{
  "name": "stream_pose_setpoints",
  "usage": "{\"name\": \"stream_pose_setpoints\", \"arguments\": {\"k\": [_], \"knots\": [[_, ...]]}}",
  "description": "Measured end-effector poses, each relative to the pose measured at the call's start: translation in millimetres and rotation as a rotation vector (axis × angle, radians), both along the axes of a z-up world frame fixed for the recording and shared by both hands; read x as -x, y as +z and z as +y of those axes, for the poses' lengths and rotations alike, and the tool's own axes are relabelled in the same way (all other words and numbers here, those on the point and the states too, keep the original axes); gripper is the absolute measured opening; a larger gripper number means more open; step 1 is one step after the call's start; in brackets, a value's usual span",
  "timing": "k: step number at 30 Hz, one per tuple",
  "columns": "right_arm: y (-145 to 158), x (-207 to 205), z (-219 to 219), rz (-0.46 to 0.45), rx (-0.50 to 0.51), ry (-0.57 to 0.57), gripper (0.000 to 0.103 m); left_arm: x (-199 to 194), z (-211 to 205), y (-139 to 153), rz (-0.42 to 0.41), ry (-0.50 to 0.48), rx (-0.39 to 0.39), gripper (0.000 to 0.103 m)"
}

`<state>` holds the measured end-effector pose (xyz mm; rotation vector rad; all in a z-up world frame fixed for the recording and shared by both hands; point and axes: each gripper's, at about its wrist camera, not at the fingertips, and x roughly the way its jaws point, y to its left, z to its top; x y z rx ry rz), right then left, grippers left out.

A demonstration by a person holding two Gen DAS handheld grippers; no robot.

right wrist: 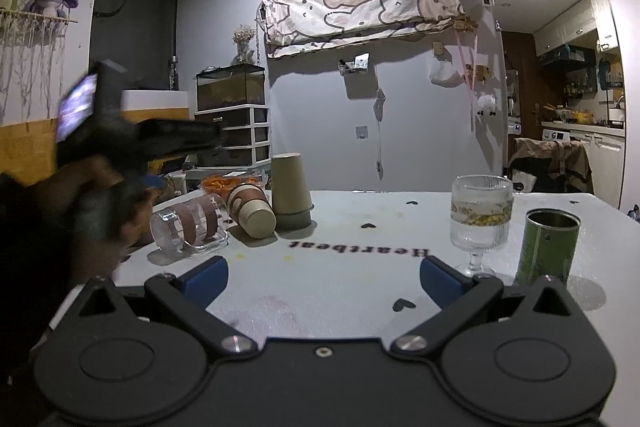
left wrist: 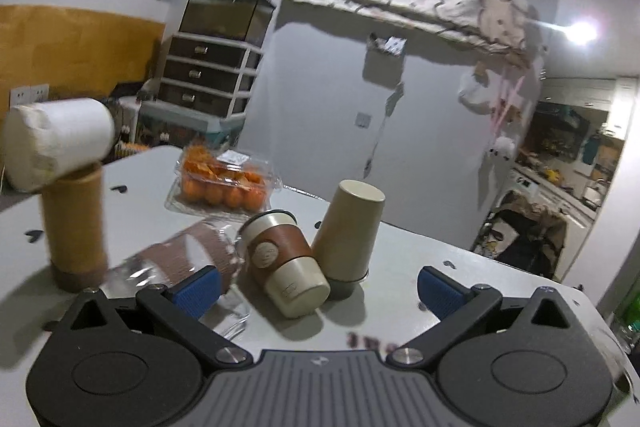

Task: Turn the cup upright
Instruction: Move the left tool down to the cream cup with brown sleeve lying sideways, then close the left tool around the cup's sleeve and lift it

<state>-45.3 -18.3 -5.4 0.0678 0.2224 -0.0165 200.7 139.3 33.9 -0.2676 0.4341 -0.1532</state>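
A cream cup with a brown band (left wrist: 285, 265) lies on its side on the white table, its base toward me; it also shows in the right wrist view (right wrist: 251, 207). A clear glass with brown bands (left wrist: 176, 269) lies on its side to its left and shows in the right wrist view (right wrist: 188, 227). A tan paper cup (left wrist: 348, 229) stands upside down to the right (right wrist: 290, 189). My left gripper (left wrist: 318, 289) is open and empty, just in front of the cream cup. My right gripper (right wrist: 324, 279) is open and empty, further back over the table.
A brown tube with a white roll on top (left wrist: 72, 227) stands at the left. A box of oranges (left wrist: 224, 183) sits behind the cups. A stemmed glass (right wrist: 480, 223) and a green can (right wrist: 548, 245) stand at the right. The left hand and its gripper (right wrist: 100, 179) blur at the left.
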Motion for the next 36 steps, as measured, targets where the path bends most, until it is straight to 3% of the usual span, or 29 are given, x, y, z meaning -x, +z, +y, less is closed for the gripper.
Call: {"name": "stream_pose_setpoints", "arguments": {"k": [10, 14, 16, 18, 20, 21, 24, 30, 36], "knots": [[-9.4, 6.4, -17.3, 0.024, -0.016, -0.038, 0.103, -87.6, -49.7, -37.1, 0.13, 0.206, -0.097, 0.094], [-13.8, 8.3, -25.1, 0.035, -0.024, -0.057, 0.103, -106.5, -56.7, -50.5, 0.165, 0.293, -0.16, 0.094], [-15.8, 9.3, -29.1, 0.04, -0.029, -0.066, 0.103, -112.3, -57.1, -55.7, 0.188, 0.318, -0.15, 0.094], [-18.1, 9.7, -32.2, 0.045, -0.034, -0.073, 0.103, -117.1, -55.6, -59.0, 0.203, 0.308, -0.131, 0.09], [-20.0, 10.2, -34.5, 0.049, -0.037, -0.078, 0.103, -121.4, -55.0, -63.1, 0.227, 0.31, -0.138, 0.079], [-20.5, 10.1, -35.3, 0.051, -0.039, -0.082, 0.103, -122.7, -53.7, -65.3, 0.239, 0.307, -0.127, 0.078], [-20.8, 11.7, -36.6, 0.049, -0.04, -0.084, 0.103, -117.7, -48.3, -65.2, 0.244, 0.261, -0.081, 0.061], [-20.7, 10.5, -37.4, 0.044, -0.045, -0.081, 0.103, -83.6, -42.4, -62.5, 0.272, 0.142, -0.093, 0.06], [-20.2, 8.3, -34.3, 0.042, -0.049, -0.077, 0.103, -19.9, -30.2, -62.8, 0.251, -0.085, -0.16, 0.06]]}}
